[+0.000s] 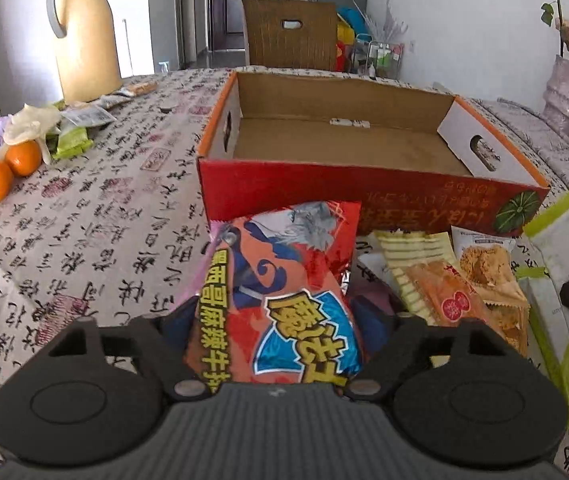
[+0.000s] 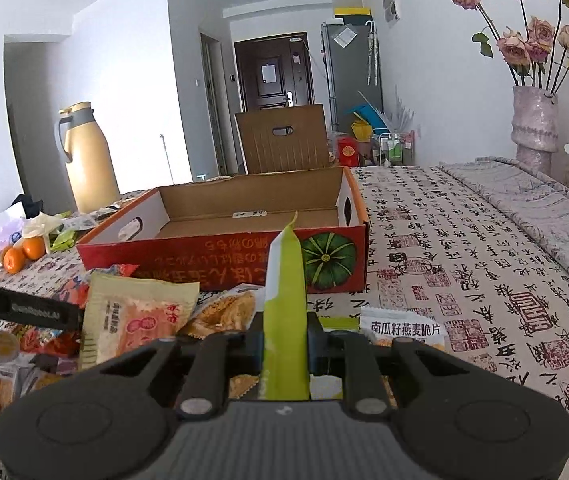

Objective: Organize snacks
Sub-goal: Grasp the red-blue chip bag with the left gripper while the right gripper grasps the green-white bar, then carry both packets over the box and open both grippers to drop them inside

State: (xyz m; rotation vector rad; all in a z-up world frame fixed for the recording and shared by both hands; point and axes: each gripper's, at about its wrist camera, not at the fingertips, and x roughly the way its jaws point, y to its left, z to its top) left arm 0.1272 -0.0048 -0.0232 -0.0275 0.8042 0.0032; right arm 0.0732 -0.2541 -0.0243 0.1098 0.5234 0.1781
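My left gripper (image 1: 280,320) is shut on a red and orange snack bag (image 1: 284,288) and holds it just in front of the open red cardboard box (image 1: 364,188). The box is empty inside. My right gripper (image 2: 284,340) is shut on a green and white snack packet (image 2: 286,300), held upright before the same box (image 2: 224,256). Loose snack packets (image 1: 444,280) lie on the tablecloth in front of the box; they also show in the right wrist view (image 2: 136,316). The left gripper's body (image 2: 24,312) shows at the left of the right wrist view.
A yellow thermos jug (image 1: 84,36) stands at the back left with oranges (image 1: 8,168) and packets near it. A vase of dried roses (image 2: 534,120) stands at the back right. A brown chair (image 1: 290,34) is behind the table. A white oat-crisp packet (image 2: 402,326) lies right of my right gripper.
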